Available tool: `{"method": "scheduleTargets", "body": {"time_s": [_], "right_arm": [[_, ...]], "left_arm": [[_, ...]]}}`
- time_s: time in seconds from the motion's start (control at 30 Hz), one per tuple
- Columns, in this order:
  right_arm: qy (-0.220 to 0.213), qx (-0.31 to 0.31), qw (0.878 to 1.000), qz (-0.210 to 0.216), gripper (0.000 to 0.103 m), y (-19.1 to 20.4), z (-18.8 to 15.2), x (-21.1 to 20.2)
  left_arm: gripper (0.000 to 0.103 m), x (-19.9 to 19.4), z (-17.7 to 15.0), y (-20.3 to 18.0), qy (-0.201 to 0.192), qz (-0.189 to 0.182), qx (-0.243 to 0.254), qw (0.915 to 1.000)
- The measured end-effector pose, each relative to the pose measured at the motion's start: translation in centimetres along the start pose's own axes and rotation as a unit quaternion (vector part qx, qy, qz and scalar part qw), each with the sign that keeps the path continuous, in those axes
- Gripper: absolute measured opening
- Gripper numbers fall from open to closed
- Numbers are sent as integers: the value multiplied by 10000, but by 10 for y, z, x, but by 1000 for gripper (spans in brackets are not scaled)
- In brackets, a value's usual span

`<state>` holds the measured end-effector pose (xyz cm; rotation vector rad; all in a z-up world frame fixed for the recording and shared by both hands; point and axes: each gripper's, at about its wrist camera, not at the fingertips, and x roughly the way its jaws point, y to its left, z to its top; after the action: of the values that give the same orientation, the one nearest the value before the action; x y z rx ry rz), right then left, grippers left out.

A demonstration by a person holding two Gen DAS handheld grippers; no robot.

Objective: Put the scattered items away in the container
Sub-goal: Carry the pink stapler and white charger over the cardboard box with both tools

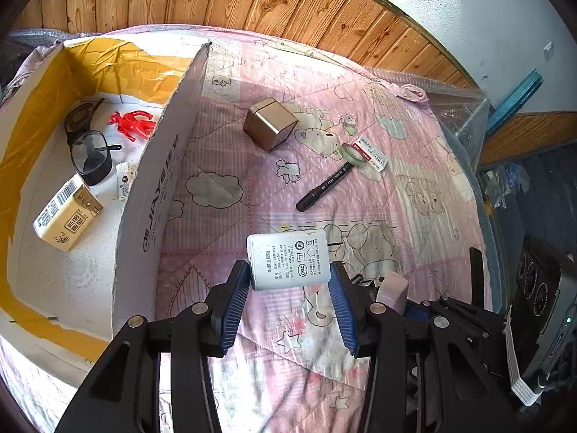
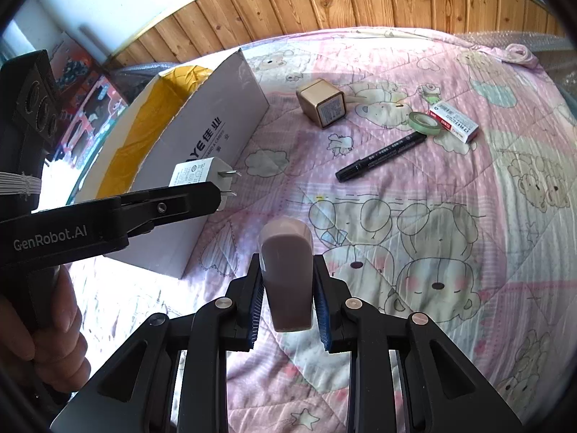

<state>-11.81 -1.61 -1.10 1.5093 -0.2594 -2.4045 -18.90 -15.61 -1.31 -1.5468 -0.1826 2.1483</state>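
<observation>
Two claws are loaded. My left claw (image 1: 288, 281) grips a white power adapter (image 1: 287, 259), held just beside the long wall of the cardboard box (image 1: 158, 195), outside it; in the right wrist view its prongs point away from the box wall, toward the bed's middle. My right claw (image 2: 286, 288) is clamped on a pinkish-brown block (image 2: 287, 281), long axis running forward along the fingers, further from the box. Inside the box I see dark glasses (image 1: 88, 148), a red toy figure (image 1: 133, 124), a yellow-and-white carton (image 1: 66, 214) and a small white packet (image 1: 125, 180). On the quilt (image 1: 223, 223) beyond the box lie a gold cube (image 1: 268, 129), black marker (image 1: 324, 186), tape roll (image 1: 351, 153) and red-and-white packet (image 1: 371, 153).
</observation>
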Motion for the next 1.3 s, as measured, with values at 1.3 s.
{"method": "scheduleTargets", "body": {"time_s": [1.3], "right_arm": [[-414,-1208,9907,466,27,95,16,-44]], "left_arm": [[46,-106,-42,53,-1011,63,-837,9913]]}}
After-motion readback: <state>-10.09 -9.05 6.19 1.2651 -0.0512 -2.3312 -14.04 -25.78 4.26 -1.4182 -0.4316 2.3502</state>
